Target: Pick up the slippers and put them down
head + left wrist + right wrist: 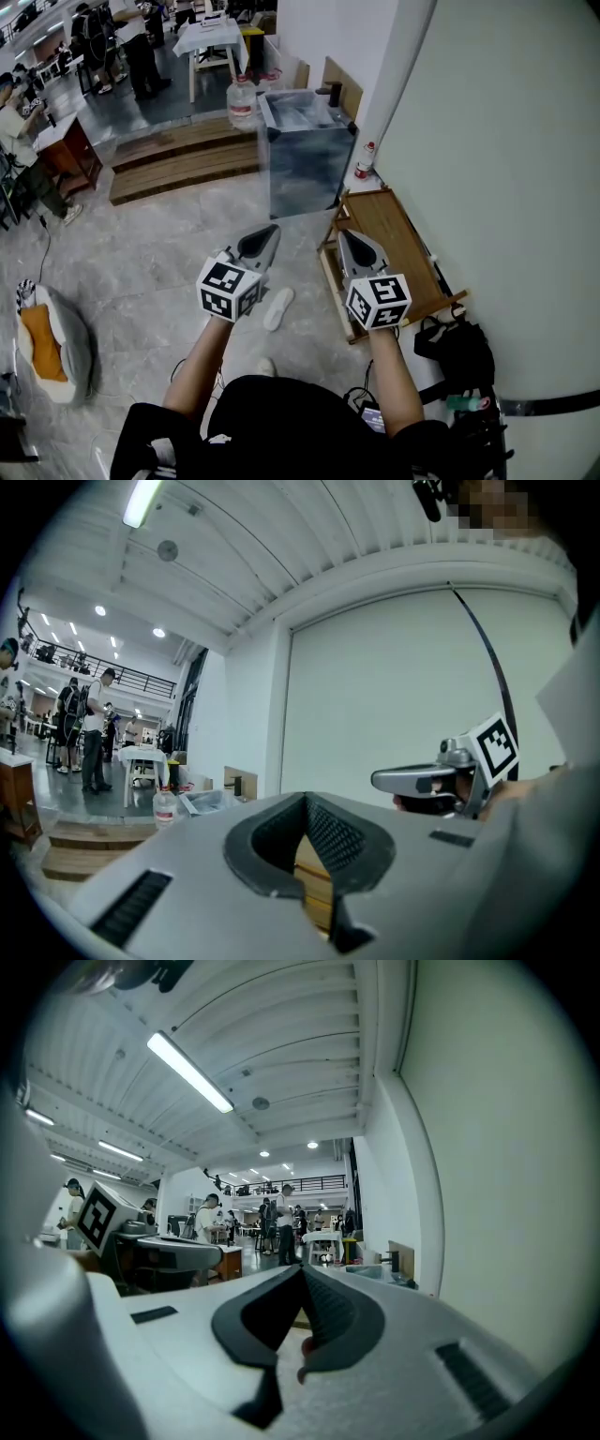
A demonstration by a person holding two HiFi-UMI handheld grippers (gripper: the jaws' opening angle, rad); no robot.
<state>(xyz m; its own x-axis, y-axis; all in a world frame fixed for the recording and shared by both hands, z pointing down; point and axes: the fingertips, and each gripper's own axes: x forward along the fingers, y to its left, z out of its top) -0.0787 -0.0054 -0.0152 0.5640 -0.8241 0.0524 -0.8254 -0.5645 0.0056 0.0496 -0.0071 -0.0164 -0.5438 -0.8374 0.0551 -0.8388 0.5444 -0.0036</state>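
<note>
A wooden frame (389, 246) lies on the floor along the white wall (506, 187). A metal box (305, 155) stands past the frame's far end, with a red-capped bottle (364, 161) by the frame's far corner. A water jug (241, 101) stands beyond the box. A black bag (461, 352) sits at the frame's near end. One white slipper (278, 308) lies flat on the tiles just left of the frame, with nothing touching it. A cushion (52, 342) lies well to the frame's left.

Both forearms reach forward above the floor, and the claws point level. The left gripper (270, 232) hangs left of the frame, above the slipper. The right gripper (347, 237) hangs over the frame's left edge. Each claw's jaws meet tip to tip and hold nothing.
</note>
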